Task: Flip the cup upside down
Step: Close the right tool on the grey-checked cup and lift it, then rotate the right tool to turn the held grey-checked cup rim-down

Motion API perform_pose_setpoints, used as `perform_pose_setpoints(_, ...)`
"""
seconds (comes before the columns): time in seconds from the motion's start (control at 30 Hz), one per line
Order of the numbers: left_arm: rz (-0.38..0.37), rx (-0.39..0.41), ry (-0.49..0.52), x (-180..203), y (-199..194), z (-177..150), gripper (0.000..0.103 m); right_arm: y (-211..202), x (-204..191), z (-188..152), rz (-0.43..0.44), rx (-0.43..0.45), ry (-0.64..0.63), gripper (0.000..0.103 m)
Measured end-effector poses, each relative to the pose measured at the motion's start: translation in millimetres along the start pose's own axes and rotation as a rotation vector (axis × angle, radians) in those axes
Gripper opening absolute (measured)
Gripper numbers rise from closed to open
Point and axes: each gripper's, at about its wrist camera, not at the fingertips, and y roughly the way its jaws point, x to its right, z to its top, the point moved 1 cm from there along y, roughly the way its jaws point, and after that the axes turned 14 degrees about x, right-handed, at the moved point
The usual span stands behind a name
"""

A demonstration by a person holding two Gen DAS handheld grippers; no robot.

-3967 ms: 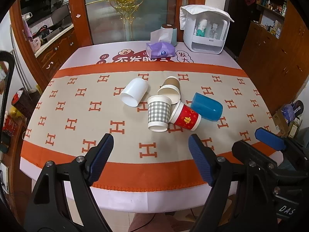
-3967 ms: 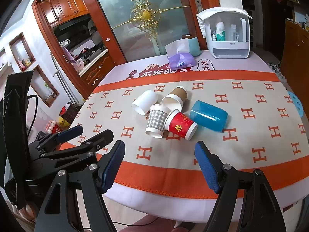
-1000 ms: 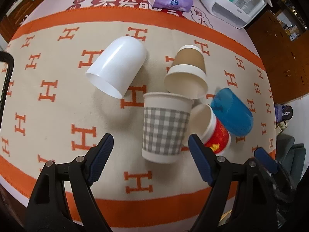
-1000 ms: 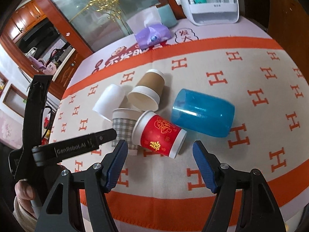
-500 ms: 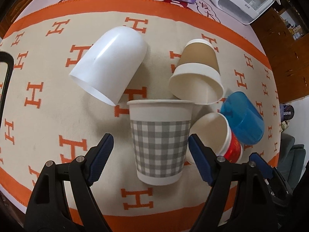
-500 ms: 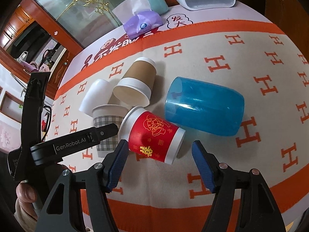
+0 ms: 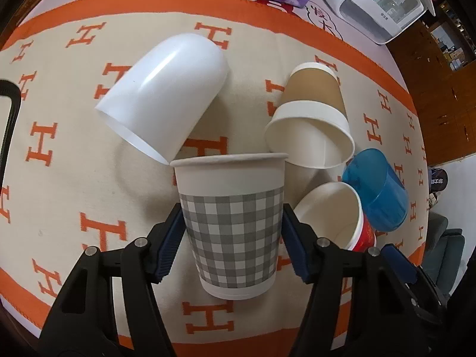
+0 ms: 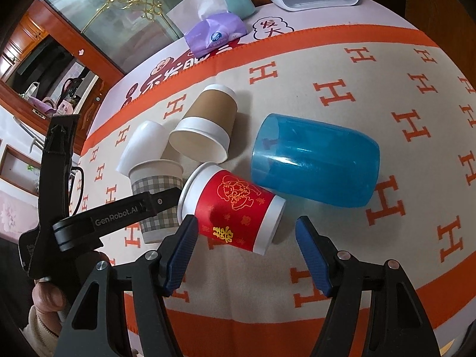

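left gripper (image 7: 232, 235) had closed from wide apart onto upright gray-checked paper cup (image 7: 230, 220) | right gripper (image 8: 245, 245) spread, hovering near red cup (image 8: 235, 206) | white cup (image 7: 163, 95), brown cup (image 7: 312, 122), blue cup (image 7: 376, 190) crowded alongside

"GenRobot.AI" on the left tool (image 8: 162, 200); orange "H" motifs across the tablecloth (image 8: 336, 92).

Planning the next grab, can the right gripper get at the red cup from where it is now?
Probably yes. The right gripper is open, and the red cup lies on its side just ahead of its fingers with nothing between.
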Motion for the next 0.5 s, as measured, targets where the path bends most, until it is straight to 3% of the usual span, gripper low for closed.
perform_pose_setpoints(0.13, 0.011, 0.037, 0.030, 0.2, -16.0, -1.4, 0.059, -7.4, -0.9, -0.6, 0.005, 0.009, -0.003, 0.069)
perform_pose_setpoints(0.27, 0.039, 0.098, 0.133, 9.0, -45.5, -4.6, 0.059, -20.3, -1.3, -0.9, 0.011, 0.026, 0.000, 0.069)
perform_pose_setpoints(0.5, 0.080, 0.162, 0.469, 26.7, -89.9, -42.2, 0.059, -49.3, 4.3, -11.4, 0.026, 0.036, -0.004, 0.069)
